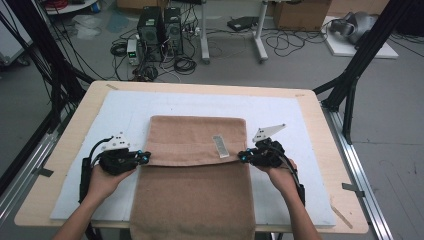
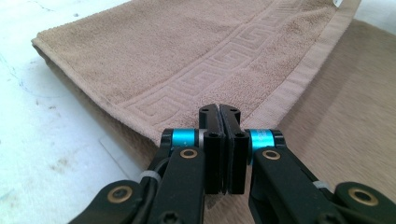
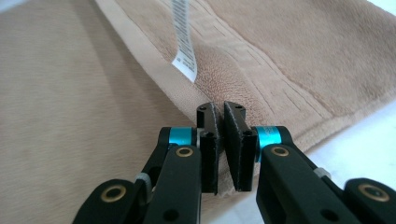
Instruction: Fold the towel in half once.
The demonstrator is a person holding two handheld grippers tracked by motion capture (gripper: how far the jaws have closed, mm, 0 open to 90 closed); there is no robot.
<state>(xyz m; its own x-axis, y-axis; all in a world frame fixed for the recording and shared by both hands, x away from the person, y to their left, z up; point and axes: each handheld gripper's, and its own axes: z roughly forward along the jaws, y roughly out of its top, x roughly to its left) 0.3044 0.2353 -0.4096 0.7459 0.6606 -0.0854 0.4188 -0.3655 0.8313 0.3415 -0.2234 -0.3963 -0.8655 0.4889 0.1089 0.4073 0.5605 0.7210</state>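
Observation:
A light brown towel (image 1: 195, 190) lies on the white mat, its far part folded back toward me, and its near end hangs over the table's front edge. The folded layer (image 2: 187, 56) has a key-pattern border and a plain hem. A white label (image 1: 220, 145) sits on that layer near the hem (image 3: 183, 42). My left gripper (image 1: 146, 157) is at the left corner of the hem, jaws pressed together on the corner (image 2: 223, 112). My right gripper (image 1: 241, 157) is at the right corner, jaws nearly together over the hem (image 3: 220, 109). The towel (image 3: 303, 56) stretches between both.
The white mat (image 1: 125, 110) covers most of the wooden table (image 1: 85, 105). Black frame legs stand at both far corners. Computers, cables and boxes sit on the floor beyond the far edge. Metal rails run along the table's left and right sides.

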